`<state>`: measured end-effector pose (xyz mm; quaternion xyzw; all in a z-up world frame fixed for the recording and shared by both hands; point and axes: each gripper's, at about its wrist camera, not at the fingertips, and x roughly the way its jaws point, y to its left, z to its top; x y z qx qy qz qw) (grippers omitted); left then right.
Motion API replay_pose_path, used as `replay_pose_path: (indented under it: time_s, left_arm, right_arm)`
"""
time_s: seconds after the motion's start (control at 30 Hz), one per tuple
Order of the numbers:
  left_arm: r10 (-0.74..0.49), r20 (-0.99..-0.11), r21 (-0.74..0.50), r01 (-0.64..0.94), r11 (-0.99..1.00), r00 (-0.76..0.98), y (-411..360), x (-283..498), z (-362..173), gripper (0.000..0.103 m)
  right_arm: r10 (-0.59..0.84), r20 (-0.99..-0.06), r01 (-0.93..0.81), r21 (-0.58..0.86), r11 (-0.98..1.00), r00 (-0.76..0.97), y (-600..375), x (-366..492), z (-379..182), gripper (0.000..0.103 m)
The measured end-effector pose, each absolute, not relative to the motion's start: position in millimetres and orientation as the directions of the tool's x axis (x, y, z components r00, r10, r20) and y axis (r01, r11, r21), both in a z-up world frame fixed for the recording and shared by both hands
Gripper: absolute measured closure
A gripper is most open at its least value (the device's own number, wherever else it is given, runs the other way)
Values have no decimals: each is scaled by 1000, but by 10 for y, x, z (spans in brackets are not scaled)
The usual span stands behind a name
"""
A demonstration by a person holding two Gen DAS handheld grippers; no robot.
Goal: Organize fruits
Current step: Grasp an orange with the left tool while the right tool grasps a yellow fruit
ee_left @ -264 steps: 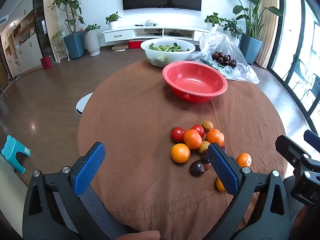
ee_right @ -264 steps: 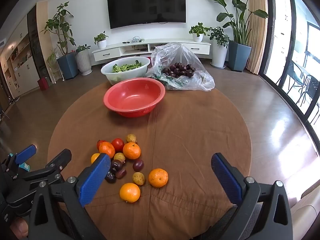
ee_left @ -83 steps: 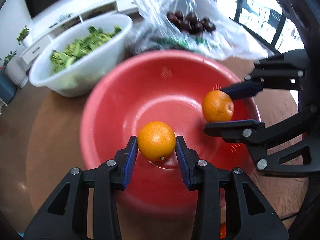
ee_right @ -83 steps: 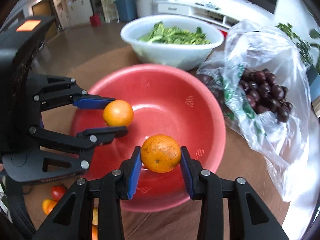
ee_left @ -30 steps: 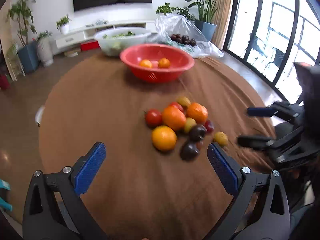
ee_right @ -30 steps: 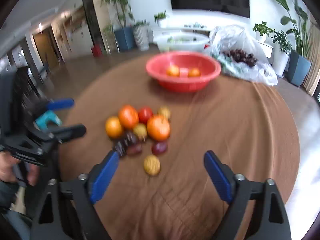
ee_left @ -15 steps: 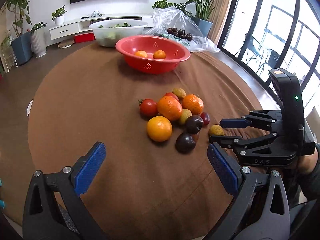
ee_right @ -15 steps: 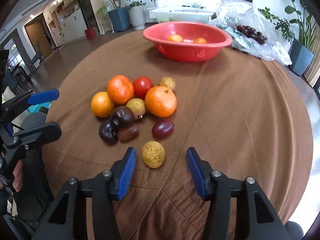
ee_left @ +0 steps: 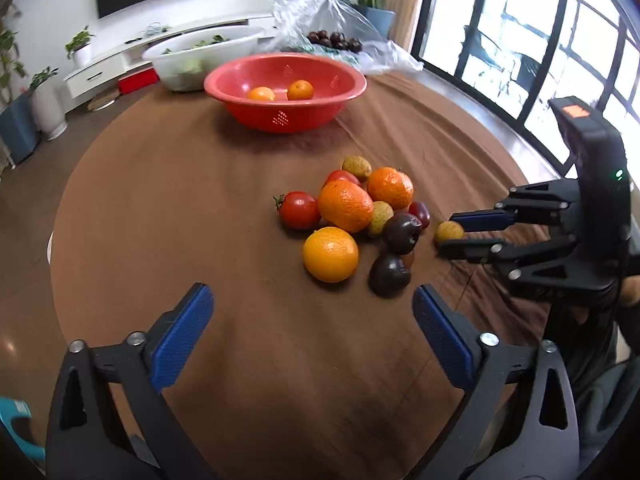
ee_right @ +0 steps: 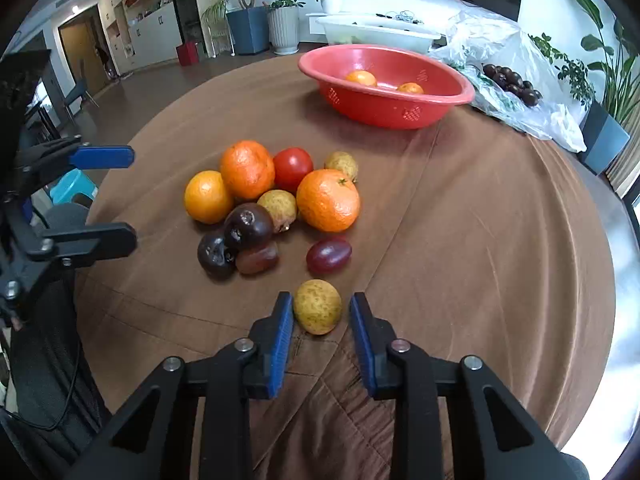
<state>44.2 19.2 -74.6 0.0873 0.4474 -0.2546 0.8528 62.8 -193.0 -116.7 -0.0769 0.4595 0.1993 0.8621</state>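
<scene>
A pile of fruit lies on the brown tablecloth: oranges, tomatoes, dark plums and small yellow-brown fruits. My right gripper has its jaws around one yellow-brown fruit that rests on the cloth; small gaps show on both sides. It also shows in the left wrist view. My left gripper is wide open and empty, just short of the orange. The red bowl at the back holds two oranges.
A white bowl of greens and a clear plastic bag of dark fruit stand behind the red bowl. The round table's edge drops off to the right. A teal stool stands on the floor at left.
My right gripper has moved forward and narrowed around the yellow-brown fruit. My left gripper has come closer to the pile and stays wide open.
</scene>
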Motion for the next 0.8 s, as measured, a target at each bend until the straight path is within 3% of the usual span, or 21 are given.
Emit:
replay_pose_path:
  time_s: [0.2,0.43,0.5,0.73,0.8]
  left_arm:
    - [-376,-823,-95,549,830,425,187,664,-845,27]
    - [-399,-850,-94,646,758,344,-14,832,-963,31]
    - [-395,-860,-94,661,745,323,-53,871,-1000,40]
    - [-416,-862,-131,666,735,290,-138,982,-1067,52]
    - [-420,-863,-137,670,730,281,-182,989,-1090,64]
  right_arm:
    - [309,-814,-396,107,912,492,-2023,612,-1128,76]
    - [361,-793,-380,178,908,491,-2120,605,-1076,76]
    - [364,-790,-375,185,908,493,-2142,606,-1069,76]
    - [375,-785,-365,204,908,493,-2191,611,-1089,76]
    - [376,-785,-364,206,908,492,-2196,612,-1096,76]
